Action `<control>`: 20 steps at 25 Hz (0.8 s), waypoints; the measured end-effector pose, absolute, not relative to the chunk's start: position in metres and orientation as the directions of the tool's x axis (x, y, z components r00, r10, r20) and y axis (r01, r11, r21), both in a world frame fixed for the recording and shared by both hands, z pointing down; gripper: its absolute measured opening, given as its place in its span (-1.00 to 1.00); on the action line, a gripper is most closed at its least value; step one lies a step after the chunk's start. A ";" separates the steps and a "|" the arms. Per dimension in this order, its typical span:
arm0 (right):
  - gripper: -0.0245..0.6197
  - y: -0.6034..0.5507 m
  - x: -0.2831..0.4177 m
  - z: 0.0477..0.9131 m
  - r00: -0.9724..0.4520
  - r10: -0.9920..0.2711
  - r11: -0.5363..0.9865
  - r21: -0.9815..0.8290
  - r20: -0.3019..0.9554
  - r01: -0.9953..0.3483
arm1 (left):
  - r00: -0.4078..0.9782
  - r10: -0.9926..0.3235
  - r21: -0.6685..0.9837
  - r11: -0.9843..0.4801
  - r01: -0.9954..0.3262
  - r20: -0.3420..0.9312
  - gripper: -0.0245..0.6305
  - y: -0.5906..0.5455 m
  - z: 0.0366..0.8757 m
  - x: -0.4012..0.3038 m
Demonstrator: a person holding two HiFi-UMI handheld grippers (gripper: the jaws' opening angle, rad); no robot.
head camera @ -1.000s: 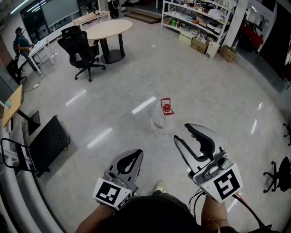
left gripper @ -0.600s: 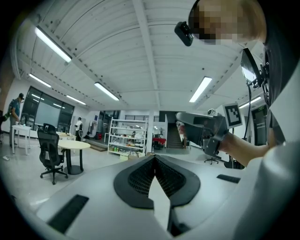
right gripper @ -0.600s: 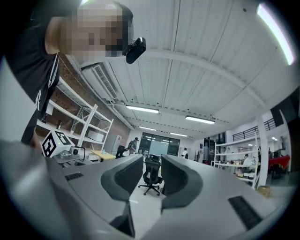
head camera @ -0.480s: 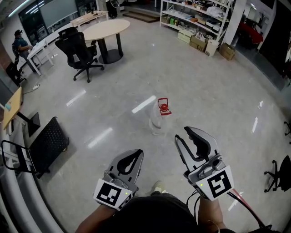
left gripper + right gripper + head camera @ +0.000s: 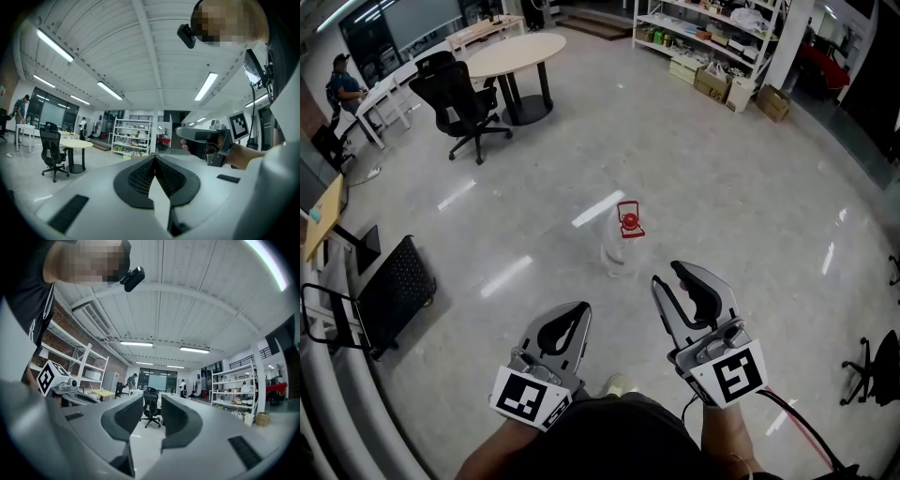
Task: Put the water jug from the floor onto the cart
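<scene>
The glossy grey floor point(image 5: 741, 197) fills the head view. At 1 o'clock, far off, long white shelving point(image 5: 703, 33) stands along the wall with cardboard boxes at its foot. At 11 o'clock is a round table point(image 5: 517, 54), with a black office chair point(image 5: 455, 98) just beside it. At 9 o'clock, well apart from everything else, sits the black cart point(image 5: 398, 281), nothing on its deck.

Low in the view, the person holds both grippers side by side. The right gripper point(image 5: 666, 277) at 5 o'clock has its jaws spread, with nothing between them; through the gap its own view shows only the distant chair. The left gripper point(image 5: 578, 311) at 7 o'clock has its jaws pressed together on nothing, the tips meeting in a point.

The clear water jug point(image 5: 617, 246) with a red cap stands upright on the floor at 12 o'clock, near the grippers but touched by neither.
</scene>
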State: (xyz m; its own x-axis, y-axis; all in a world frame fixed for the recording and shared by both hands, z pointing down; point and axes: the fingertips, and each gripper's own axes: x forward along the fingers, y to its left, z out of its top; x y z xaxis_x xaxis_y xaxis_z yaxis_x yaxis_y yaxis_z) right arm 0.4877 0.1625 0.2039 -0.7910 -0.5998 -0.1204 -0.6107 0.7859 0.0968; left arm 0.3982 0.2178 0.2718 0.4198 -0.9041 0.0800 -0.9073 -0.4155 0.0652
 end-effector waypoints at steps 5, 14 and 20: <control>-0.56 0.132 0.477 0.222 -0.805 -0.584 0.803 0.076 -0.098 -0.592 | 0.400 -0.914 0.054 -0.396 -0.917 0.075 -0.91 0.175 0.272 0.396; -0.56 0.014 0.429 0.285 -0.767 -0.642 0.767 -0.010 0.005 -0.642 | 0.497 -0.867 0.035 -0.495 -0.868 0.050 -0.91 0.026 0.293 0.366; -0.56 -0.127 0.375 0.331 -0.663 -0.744 0.654 -0.113 0.084 -0.748 | 0.562 -0.827 0.047 -0.560 -0.827 0.027 -0.91 -0.122 0.313 0.309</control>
State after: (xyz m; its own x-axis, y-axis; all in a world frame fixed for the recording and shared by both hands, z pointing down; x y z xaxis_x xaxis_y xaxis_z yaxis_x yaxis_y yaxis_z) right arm 0.3752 -0.1266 0.3311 -0.6627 -0.7442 0.0836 -0.7483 0.6537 -0.1129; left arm 0.3094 -0.1221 0.3133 0.5619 -0.8268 0.0265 -0.8269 -0.5604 0.0468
